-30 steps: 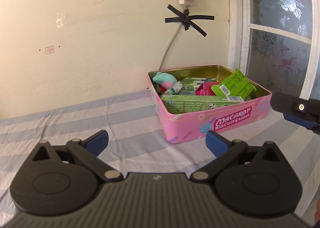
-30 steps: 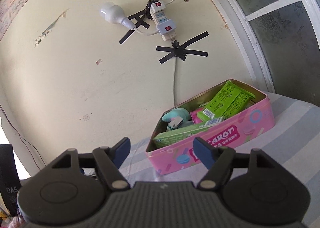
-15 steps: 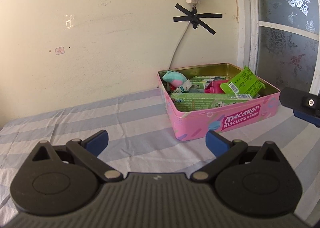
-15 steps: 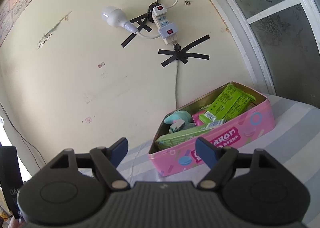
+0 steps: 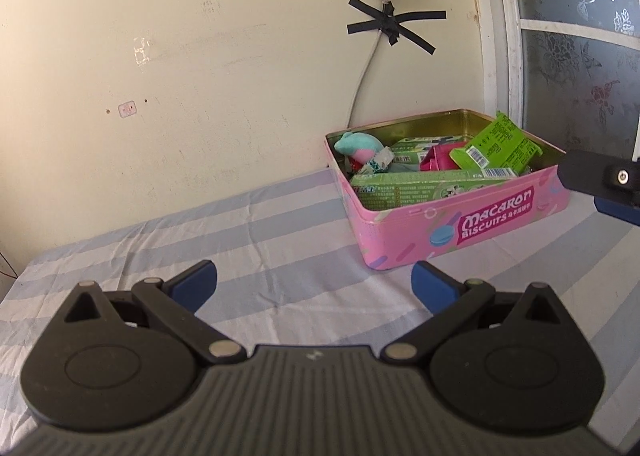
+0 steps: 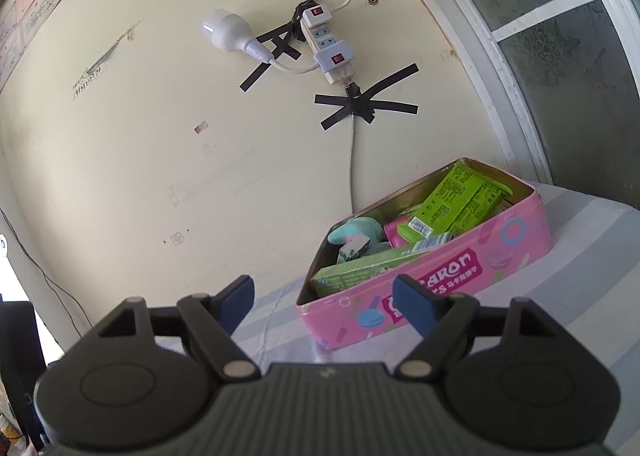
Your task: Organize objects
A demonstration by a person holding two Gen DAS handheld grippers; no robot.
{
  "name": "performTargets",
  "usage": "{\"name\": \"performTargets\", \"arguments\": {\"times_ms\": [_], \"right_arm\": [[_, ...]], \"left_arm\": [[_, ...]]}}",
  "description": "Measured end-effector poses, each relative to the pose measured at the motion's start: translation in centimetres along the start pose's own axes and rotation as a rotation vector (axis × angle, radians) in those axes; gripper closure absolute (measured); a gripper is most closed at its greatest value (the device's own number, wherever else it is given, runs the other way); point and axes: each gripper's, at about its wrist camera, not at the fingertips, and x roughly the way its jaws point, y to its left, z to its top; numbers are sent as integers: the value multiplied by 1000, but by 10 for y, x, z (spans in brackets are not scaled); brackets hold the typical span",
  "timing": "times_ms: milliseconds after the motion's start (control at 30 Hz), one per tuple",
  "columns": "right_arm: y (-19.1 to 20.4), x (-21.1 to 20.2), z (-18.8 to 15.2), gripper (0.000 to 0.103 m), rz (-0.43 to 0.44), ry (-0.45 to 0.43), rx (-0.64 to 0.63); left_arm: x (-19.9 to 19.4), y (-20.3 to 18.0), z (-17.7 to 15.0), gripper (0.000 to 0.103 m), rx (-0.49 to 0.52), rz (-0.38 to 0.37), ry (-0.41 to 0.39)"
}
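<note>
- Cream wall (image 5: 200, 55) fills the background, marked with scuffs and crossed strips of black tape (image 5: 394, 25); a frosted, flower-patterned window (image 5: 580, 55) in a white frame stands at 3 o'clock in the left wrist view.
- Striped blue and white cloth (image 5: 260, 240) covers the flat surface below the wall.
- Pink tin (image 5: 472, 221), lettered "Macaron Biscuits", sits lidless on the cloth against the wall, at about 2 o'clock from the left gripper (image 5: 315, 283) and at 1 o'clock from the right gripper (image 6: 323, 298).
- Left gripper hangs over bare cloth with its blue pads spread wide and nothing between them, well apart from the tin.
- Right gripper is near the tin's front wall; its jaws have just been opening and now stand wide, with nothing between them. One of its fingers (image 5: 600, 179) juts in at 3 o'clock of the left wrist view, just beside the tin's right end.
- Long green carton (image 5: 424, 189) lies along the tin's front wall inside.
- Bright green packets (image 6: 460, 203) lean up at the tin's right end, one overlapping the other.
- White power strip (image 6: 328, 43) hangs taped on the wall at 12 o'clock above the tin, its cord (image 6: 352, 159) dropping behind it.
- Teal and pink soft toy (image 5: 358, 145) rests in the tin's far left corner.
- Magenta box (image 5: 440, 157) shows in the middle, partly under the packets.
</note>
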Motion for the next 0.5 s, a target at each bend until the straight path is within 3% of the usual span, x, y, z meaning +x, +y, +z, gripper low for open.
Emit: {"name": "performTargets", "arguments": {"times_ms": [500], "right_arm": [[-1, 5, -5, 24, -11, 15, 11]], "left_arm": [[7, 0, -7, 0, -10, -15, 42]]}}
